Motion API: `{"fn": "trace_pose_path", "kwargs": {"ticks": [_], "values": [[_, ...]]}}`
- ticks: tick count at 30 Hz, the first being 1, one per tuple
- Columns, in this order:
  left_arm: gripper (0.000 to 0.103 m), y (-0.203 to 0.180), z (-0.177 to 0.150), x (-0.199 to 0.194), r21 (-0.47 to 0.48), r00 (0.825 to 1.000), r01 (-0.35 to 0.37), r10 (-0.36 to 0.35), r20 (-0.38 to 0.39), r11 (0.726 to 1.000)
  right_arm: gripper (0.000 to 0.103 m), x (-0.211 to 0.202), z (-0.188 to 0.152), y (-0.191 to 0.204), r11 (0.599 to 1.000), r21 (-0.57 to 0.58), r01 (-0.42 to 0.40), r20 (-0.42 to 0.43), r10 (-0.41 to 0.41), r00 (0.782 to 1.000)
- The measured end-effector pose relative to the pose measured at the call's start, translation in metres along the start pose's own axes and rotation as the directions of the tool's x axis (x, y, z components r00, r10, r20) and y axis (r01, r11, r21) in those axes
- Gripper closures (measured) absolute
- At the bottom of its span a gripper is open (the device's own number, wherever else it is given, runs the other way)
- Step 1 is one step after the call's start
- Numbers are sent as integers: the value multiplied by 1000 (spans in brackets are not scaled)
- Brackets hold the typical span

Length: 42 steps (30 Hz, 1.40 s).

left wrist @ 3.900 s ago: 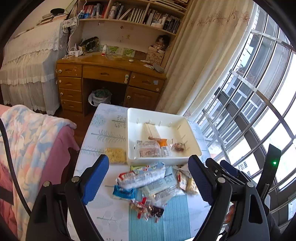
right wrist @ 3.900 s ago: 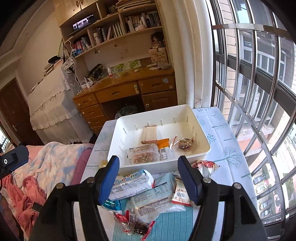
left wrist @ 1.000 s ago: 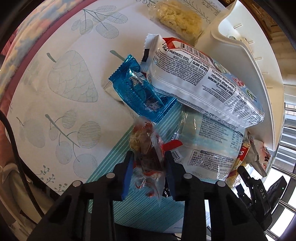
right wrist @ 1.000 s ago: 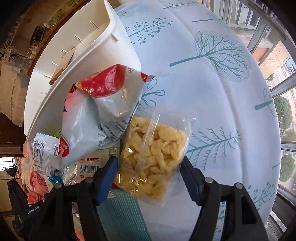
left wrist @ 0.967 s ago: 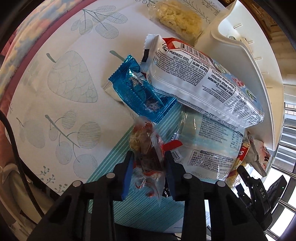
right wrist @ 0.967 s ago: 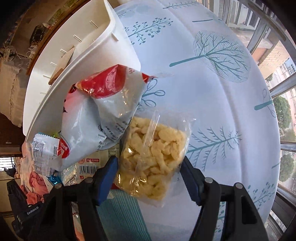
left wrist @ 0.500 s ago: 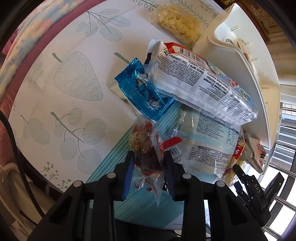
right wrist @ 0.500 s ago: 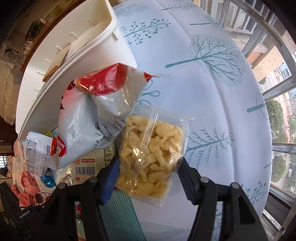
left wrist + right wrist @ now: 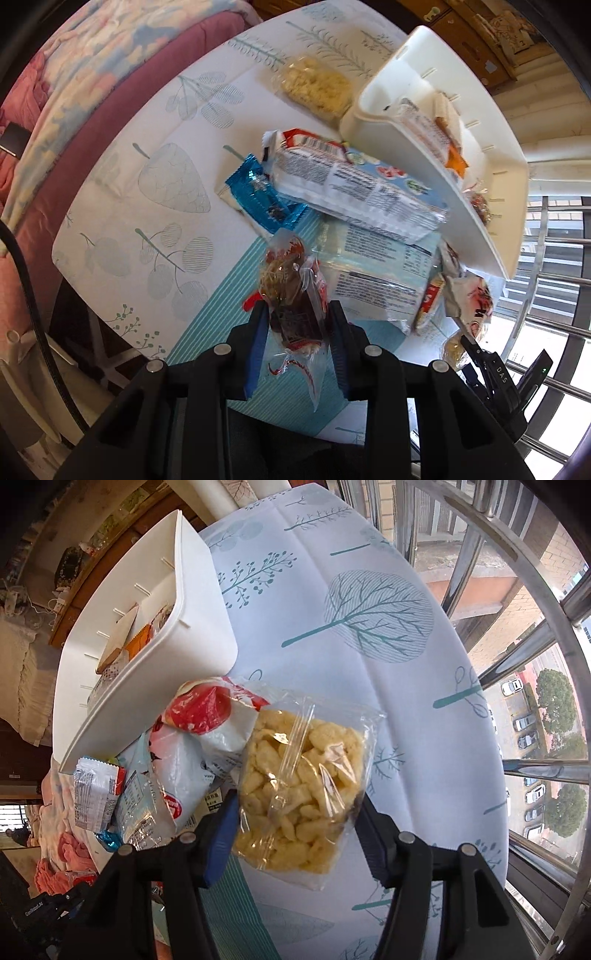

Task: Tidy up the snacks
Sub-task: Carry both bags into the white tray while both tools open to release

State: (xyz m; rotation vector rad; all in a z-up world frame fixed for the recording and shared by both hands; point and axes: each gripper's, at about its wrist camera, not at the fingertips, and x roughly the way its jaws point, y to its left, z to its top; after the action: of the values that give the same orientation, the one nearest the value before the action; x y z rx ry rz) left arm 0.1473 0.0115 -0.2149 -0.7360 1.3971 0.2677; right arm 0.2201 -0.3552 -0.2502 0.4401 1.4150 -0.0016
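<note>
My left gripper (image 9: 297, 310) is shut on a small clear packet (image 9: 291, 288) with red and brown contents, held above the teal striped mat (image 9: 221, 314). My right gripper (image 9: 297, 799) is shut on a clear bag of yellow puffs (image 9: 303, 771), raised off the tablecloth beside a red-and-white bag (image 9: 199, 734). The white tray (image 9: 480, 229) stands behind the pile and holds a few snacks. A long white pack (image 9: 354, 184), a blue wrapper (image 9: 264, 199) and a pale blue packet (image 9: 373, 273) lie in front of it.
Another bag of yellow snacks (image 9: 314, 88) lies left of the tray (image 9: 177, 657). A bed with a pink blanket (image 9: 92, 92) borders the table on the left. Window bars (image 9: 517, 627) run along the right. The table edge is close below both grippers.
The left gripper has risen with its packet, so the table looks farther away. The right gripper's jaws have closed in on the yellow bag and lifted it a little.
</note>
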Motion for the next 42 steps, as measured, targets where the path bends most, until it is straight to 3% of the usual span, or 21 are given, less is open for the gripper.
{"fn": "trace_pose_path", "kwargs": {"ticks": [12, 20, 32, 42], "values": [[73, -45, -4, -56, 125, 997, 32, -40, 62, 992, 43, -36, 3, -8, 999, -46, -28, 114, 33, 993], [73, -70, 16, -82, 226, 990, 47, -75, 117, 973, 43, -71, 10, 17, 990, -131, -43, 270, 77, 960], [73, -101, 62, -95, 410, 967, 139, -212, 139, 901, 43, -105, 17, 84, 962, -272, -33, 459, 159, 874], [73, -123, 94, -87, 538, 942, 175, -298, 151, 825, 43, -86, 14, 134, 920, -390, 25, 482, 182, 857]]}}
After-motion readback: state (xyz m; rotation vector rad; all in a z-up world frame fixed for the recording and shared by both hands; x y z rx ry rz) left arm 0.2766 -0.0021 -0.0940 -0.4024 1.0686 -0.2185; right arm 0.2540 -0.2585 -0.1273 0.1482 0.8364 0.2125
